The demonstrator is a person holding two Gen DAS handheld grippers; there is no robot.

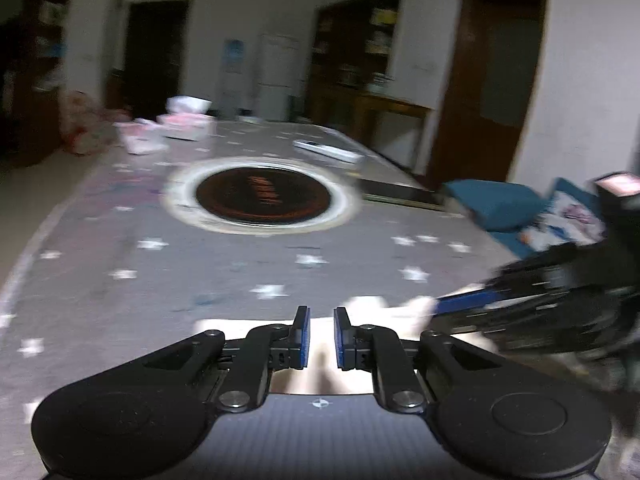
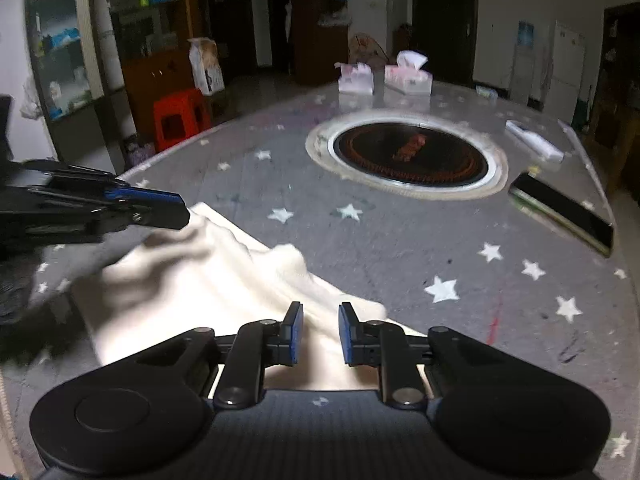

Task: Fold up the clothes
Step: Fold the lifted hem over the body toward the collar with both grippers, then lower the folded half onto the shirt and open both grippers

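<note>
Cloth (image 2: 208, 280) on table (image 2: 400, 248), before the inset burner (image 2: 412, 154).

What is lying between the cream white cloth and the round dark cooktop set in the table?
Only bare grey star-printed tablecloth lies between the cream white cloth and the round dark cooktop, as the right wrist view shows.

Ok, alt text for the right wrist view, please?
The open right gripper hovers over a rumpled cream cloth on a grey star-patterned table. The left gripper reaches in at the cloth's far corner; a round black hotplate sits beyond.
</note>
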